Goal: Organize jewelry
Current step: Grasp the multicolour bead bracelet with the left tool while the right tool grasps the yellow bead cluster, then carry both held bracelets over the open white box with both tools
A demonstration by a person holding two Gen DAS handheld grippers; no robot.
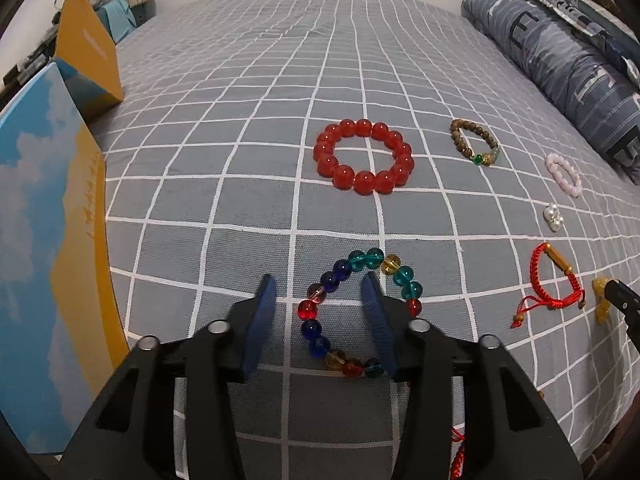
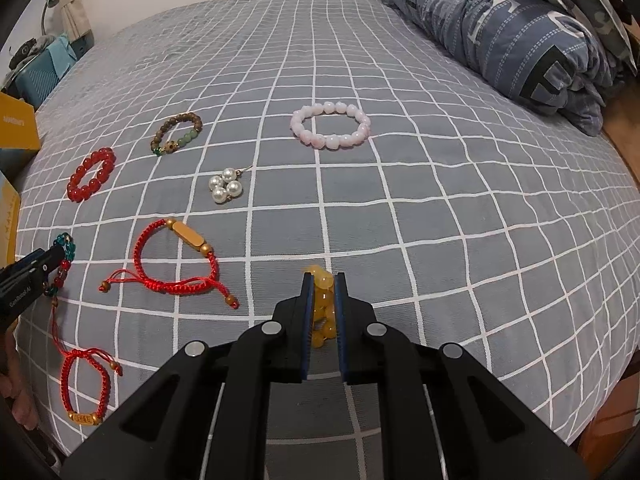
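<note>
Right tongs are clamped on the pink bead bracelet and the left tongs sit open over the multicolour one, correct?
Not quite. The right tongs are clamped on the yellow bead bracelet, as the right wrist view shows; the pink bead bracelet lies untouched farther up the bed. The rest holds: the left tongs sit open over the multicolour bracelet.

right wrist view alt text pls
The right tongs are shut on a yellow bead bracelet over a grey checked bedsheet. Red cord bracelets, a pearl cluster and a pink bead bracelet lie beyond.
</note>
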